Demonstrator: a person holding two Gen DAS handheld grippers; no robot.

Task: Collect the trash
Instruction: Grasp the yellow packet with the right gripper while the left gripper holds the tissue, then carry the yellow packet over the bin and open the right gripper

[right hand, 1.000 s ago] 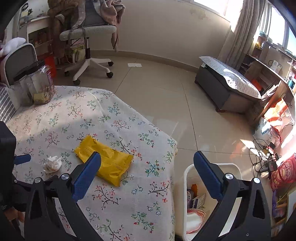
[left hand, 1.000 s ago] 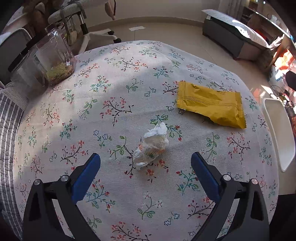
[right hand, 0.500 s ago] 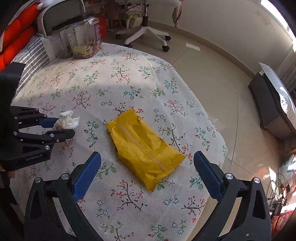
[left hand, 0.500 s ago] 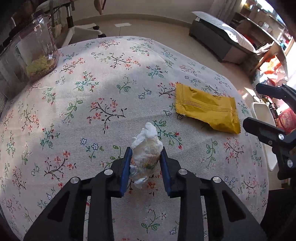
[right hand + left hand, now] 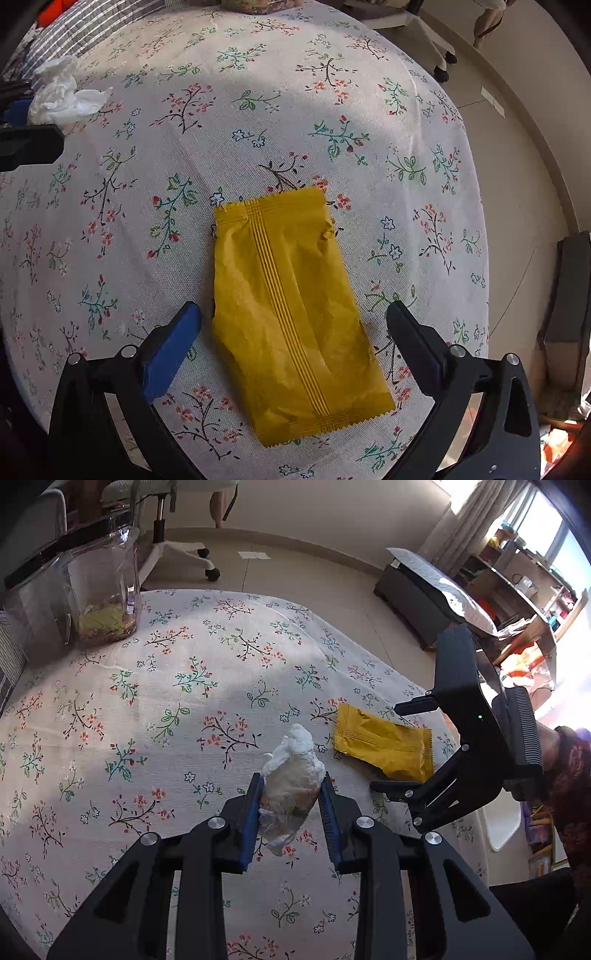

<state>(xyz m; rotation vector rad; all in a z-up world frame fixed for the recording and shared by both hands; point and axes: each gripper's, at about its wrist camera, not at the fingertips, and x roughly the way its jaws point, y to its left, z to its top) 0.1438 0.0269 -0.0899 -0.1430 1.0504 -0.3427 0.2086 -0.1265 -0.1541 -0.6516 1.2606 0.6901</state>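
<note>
Item 1, tissue (image 5: 291, 775): crumpled white wad, pinched betw. the blue pads (image 5: 252, 823) of my left gripper (image 5: 291, 801), jaws nearly shut on it; looks raised just off the cloth (image 5: 177, 686), though lift is hard to judge. Held mid-body so the loose ends hang free, prob. so it won't slip out. Item 2, wrapper (image 5: 291, 306): yellow snack pkt, flat on the cloth nr the table edge, seam side up, long axis running away from me. My right gripper (image 5: 293, 328) is over its near half, jaws wide open, one finger each side of the pkt, pads not touching it; pointed steeply down, which I judge suits a pinch across the narrow width. Item 3, jar (image 5: 99, 590): clear, w/ some yellowish contents, far corner of table, well apart from both pieces; not trash as far as I can tell. Bin: not clearly in view. Status: tissue in hand, wrapper still to grab, neither binned yet.
</note>
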